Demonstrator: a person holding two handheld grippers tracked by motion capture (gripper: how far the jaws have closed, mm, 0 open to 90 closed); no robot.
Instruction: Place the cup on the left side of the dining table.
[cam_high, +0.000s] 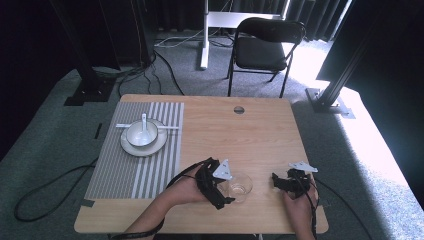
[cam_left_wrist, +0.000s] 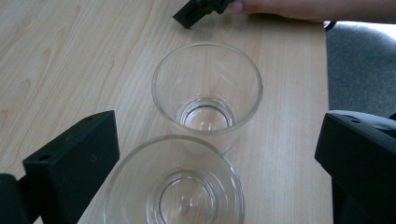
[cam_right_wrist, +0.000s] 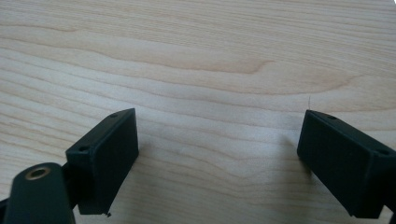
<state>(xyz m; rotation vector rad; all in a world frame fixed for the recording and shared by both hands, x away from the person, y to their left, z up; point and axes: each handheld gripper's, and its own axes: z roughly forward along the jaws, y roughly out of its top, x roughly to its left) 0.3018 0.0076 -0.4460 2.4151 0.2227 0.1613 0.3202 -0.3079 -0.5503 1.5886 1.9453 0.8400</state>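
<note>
Left tongs (cam_left_wrist: 210, 163) gape wide around the near glass (cam_left_wrist: 173, 184) — grasp pending; closing comes next. Right tongs (cam_right_wrist: 217, 158) open, empty, at 3 o'clock on the worktop (cam_right_wrist: 196, 56).

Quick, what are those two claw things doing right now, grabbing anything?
Left gripper: open, jaws either side of the nearer glass, not gripping it.
Right gripper: open, holding nothing, over bare table.
</note>
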